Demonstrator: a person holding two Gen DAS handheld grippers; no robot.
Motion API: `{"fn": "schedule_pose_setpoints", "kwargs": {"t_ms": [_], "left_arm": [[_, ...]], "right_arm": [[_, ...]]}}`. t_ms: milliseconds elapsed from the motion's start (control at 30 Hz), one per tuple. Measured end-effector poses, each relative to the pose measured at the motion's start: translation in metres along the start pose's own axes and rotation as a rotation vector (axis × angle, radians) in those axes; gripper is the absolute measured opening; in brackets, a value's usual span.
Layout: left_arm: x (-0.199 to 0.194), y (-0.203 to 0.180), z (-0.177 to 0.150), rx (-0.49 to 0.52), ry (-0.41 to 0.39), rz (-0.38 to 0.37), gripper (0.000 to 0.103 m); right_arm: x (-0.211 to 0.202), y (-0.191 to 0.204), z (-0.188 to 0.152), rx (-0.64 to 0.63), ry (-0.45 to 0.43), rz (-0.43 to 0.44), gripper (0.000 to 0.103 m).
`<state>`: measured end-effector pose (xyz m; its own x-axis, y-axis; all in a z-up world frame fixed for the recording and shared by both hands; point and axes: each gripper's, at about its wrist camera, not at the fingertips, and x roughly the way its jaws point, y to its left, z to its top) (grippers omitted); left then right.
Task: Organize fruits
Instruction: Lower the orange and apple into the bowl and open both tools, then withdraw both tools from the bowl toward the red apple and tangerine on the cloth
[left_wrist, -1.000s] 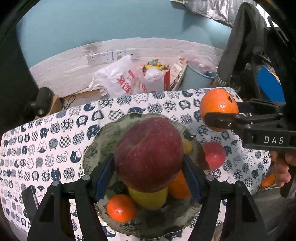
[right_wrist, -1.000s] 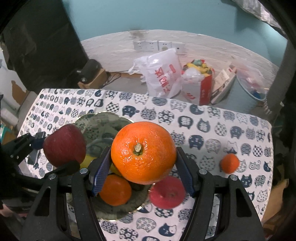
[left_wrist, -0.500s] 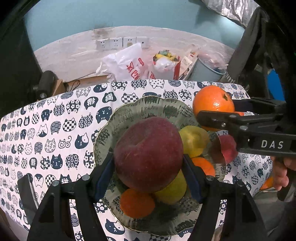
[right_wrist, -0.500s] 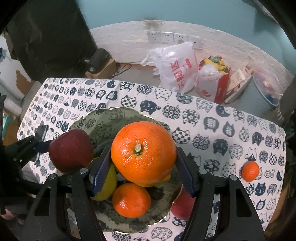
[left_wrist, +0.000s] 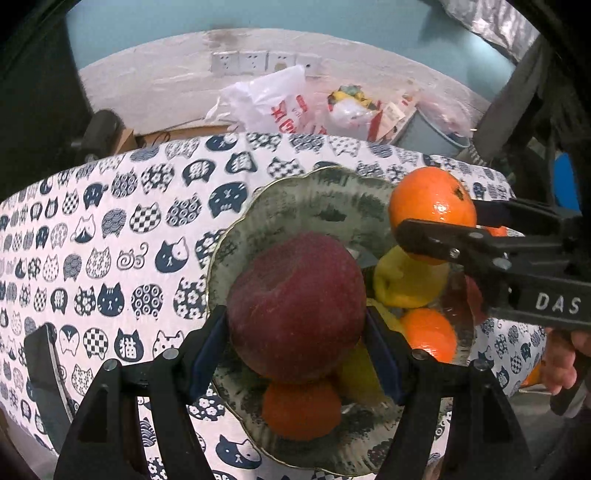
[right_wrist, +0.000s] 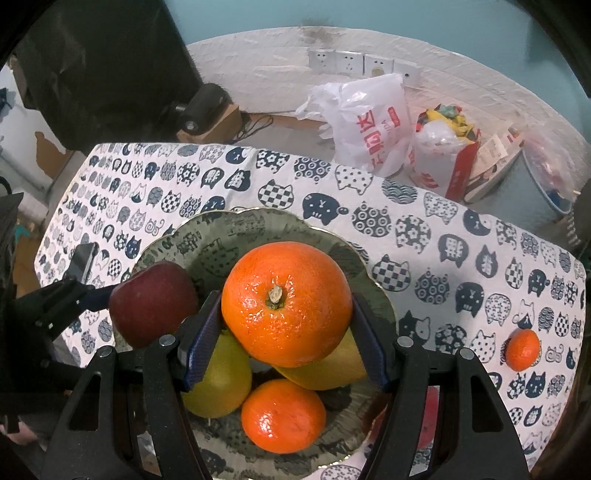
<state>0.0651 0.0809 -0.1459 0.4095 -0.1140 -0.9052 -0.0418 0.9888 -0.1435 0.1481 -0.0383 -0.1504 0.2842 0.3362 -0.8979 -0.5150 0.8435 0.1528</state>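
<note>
My left gripper (left_wrist: 295, 314) is shut on a dark red apple (left_wrist: 293, 306), held over the left part of a grey-green patterned bowl (left_wrist: 325, 195). My right gripper (right_wrist: 286, 306) is shut on a large orange (right_wrist: 286, 302), hovering above the same bowl (right_wrist: 229, 229). In the bowl lie two yellow-green pears (right_wrist: 218, 376), a small orange (right_wrist: 282, 415) and, in the left wrist view, another small orange (left_wrist: 301, 411). From the right wrist view the apple (right_wrist: 151, 302) shows at left; from the left wrist view the large orange (left_wrist: 432, 203) shows at right.
The table wears a white cloth with cat faces (right_wrist: 461, 258). A small tangerine (right_wrist: 522, 349) lies on it at the right, and a red fruit (right_wrist: 430, 417) peeks past the bowl's right rim. Plastic bags (right_wrist: 369, 118), a bucket and wall sockets stand behind the table.
Both grippers have sunk toward the bowl with their fruit. The bowl now fills more of each view, and the big orange has come in over it from the right.
</note>
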Motion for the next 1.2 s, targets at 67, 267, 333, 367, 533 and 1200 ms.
{"fn": "schedule_pose_setpoints", "kwargs": {"t_ms": [67,267,333,367,533,1200], "left_arm": [[-0.001,0.0,0.001,0.001,0.0,-0.006,0.073],[-0.002,0.0,0.0,0.006,0.003,-0.007,0.073],[-0.002,-0.001,-0.001,0.014,0.0,-0.003,0.073],[-0.002,-0.002,-0.002,0.02,0.004,0.004,0.073],[-0.003,-0.002,-0.004,0.014,0.003,-0.002,0.073],[-0.01,-0.012,-0.006,0.046,-0.006,0.011,0.077]], "right_arm": [[0.004,0.003,0.001,-0.005,0.007,0.002,0.068],[0.016,0.009,0.003,-0.011,0.023,0.012,0.068],[0.021,0.011,0.003,-0.013,0.032,0.017,0.068],[0.023,0.012,0.004,-0.013,0.035,0.017,0.068],[0.028,0.002,0.006,0.023,0.037,0.015,0.068],[0.026,-0.008,0.006,0.051,0.032,0.028,0.07]]}}
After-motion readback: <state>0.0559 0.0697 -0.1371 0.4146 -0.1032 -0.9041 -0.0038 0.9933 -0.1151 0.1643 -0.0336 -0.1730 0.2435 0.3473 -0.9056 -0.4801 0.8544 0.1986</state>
